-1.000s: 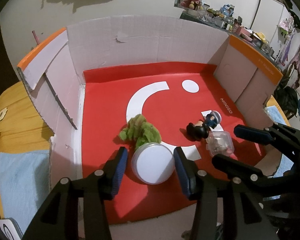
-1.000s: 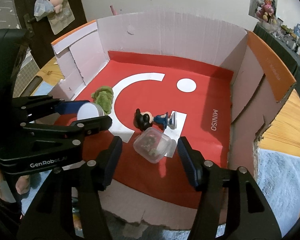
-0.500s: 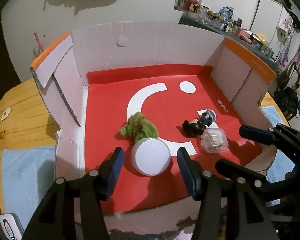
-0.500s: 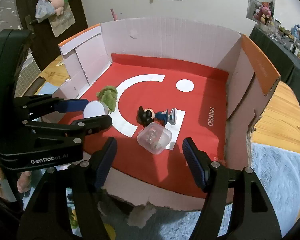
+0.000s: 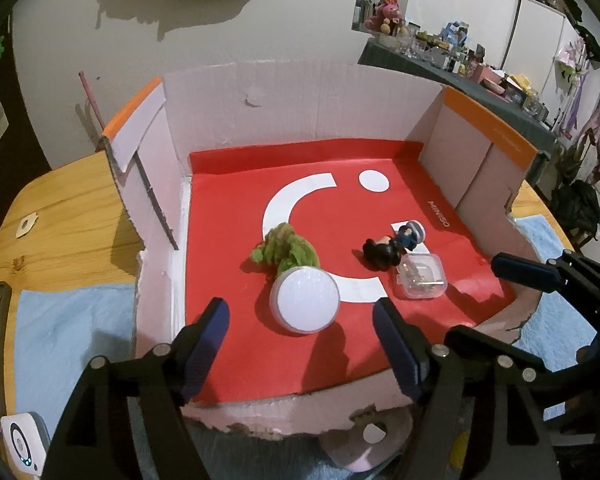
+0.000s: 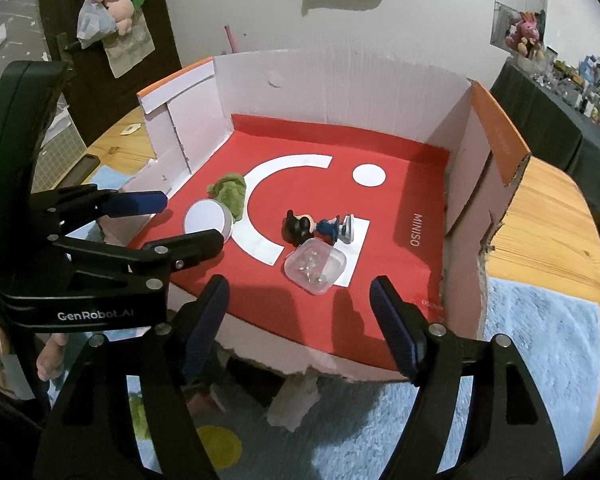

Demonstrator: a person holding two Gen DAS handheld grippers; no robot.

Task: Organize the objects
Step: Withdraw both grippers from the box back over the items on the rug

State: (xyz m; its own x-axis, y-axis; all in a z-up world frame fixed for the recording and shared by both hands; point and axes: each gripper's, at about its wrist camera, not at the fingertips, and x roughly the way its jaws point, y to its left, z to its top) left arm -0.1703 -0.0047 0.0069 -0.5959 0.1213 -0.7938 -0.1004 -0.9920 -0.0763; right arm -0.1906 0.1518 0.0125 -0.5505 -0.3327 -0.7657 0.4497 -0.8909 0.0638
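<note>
Fingers of each hand-held gripper, left point(image 5: 300, 334) and right point(image 6: 300, 304), spread wide, holding nothing above the box point(image 5: 300, 100).

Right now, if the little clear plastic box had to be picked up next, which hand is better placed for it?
Probably the right. The right gripper is open and lined up with the clear box, which lies just ahead of its fingers. The left gripper faces the round white tin instead.
</note>
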